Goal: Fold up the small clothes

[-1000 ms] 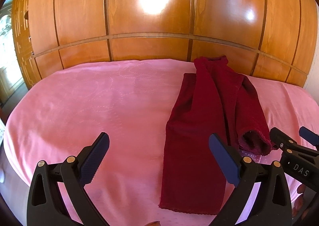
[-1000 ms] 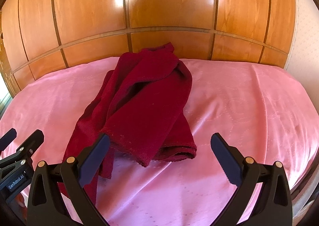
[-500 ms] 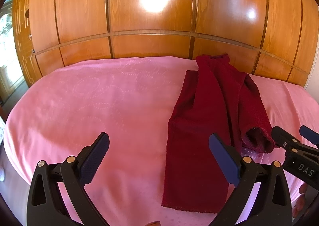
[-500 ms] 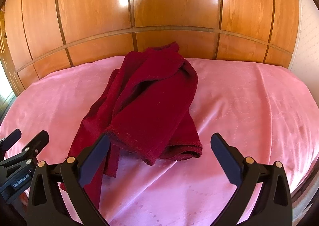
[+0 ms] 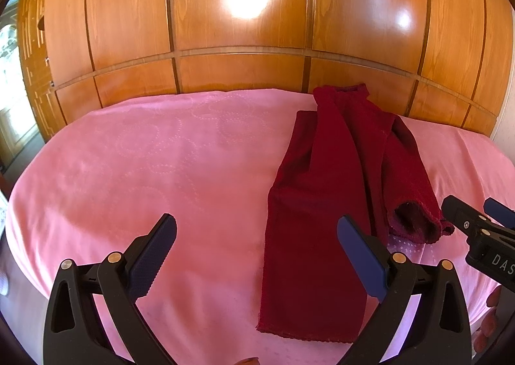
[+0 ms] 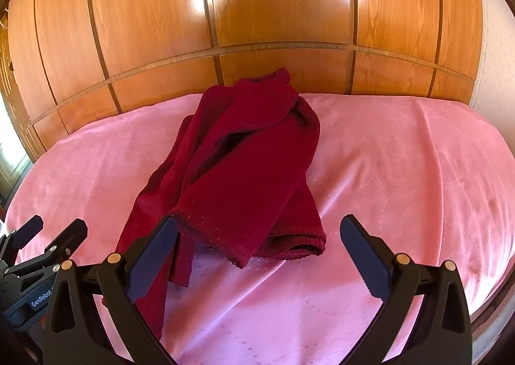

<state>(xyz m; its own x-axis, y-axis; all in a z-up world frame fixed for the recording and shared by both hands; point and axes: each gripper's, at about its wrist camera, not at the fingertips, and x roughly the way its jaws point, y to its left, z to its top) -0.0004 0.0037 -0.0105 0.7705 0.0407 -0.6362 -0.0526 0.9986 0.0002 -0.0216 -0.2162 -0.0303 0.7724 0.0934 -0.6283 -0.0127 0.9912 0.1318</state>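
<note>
Dark red garment (image 5: 325, 191): lying lengthwise on the pink bedspread (image 5: 161, 171), partly folded, sleeve doubled over for the next fold. Left gripper (image 5: 257, 252): hovering just left of its hem, jaws spread, empty. Right gripper (image 6: 257, 252): hovering before the cuff, likewise released.

Left tool (image 5: 257, 249) and right tool (image 6: 257, 249) hover side by side, jaws spread wide.

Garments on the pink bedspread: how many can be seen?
1. A dark red garment lies partly folded on the pink bedspread, toward the wooden wardrobe; its folds could hide another.
</note>
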